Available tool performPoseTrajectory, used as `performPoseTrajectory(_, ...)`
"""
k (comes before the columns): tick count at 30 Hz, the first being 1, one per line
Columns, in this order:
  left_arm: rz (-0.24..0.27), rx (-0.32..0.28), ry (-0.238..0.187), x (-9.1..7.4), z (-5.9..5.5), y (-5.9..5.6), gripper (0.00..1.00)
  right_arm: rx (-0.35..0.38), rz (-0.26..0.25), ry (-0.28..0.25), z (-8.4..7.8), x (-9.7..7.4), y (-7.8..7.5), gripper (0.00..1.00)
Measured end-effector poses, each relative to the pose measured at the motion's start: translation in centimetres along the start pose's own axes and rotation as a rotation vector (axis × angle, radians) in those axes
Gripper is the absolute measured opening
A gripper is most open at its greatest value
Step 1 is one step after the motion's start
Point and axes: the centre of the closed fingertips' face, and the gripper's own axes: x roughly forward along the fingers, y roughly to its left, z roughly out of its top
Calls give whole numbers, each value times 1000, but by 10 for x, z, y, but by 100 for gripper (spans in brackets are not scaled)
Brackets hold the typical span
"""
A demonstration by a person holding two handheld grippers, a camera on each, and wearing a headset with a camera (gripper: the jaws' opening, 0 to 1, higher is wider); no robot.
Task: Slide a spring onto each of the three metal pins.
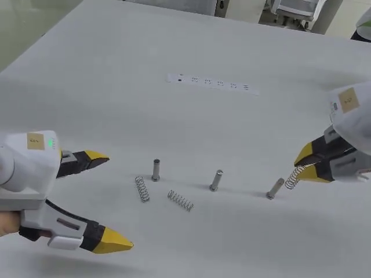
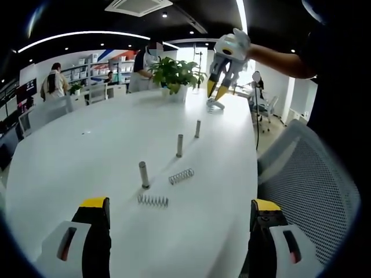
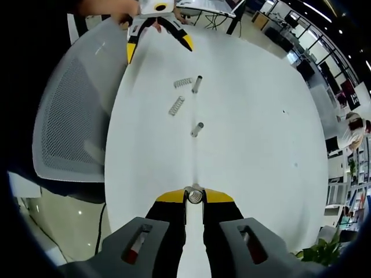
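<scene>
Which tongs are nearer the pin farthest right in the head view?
Right. The right tongs hold a spring close beside that pin; the left tongs sit open well off to the other side, beyond the middle pin and left pin.

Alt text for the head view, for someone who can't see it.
The right gripper holds a spring close to the rightmost pin of three standing on a white table. The open left gripper hovers near two loose springs.
</scene>
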Motion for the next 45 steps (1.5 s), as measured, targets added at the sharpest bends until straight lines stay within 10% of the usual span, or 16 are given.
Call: performPoseTrajectory(45, 6, 14, 32, -3, -6, -1, 98, 33, -44, -14, -11, 28, -22, 7)
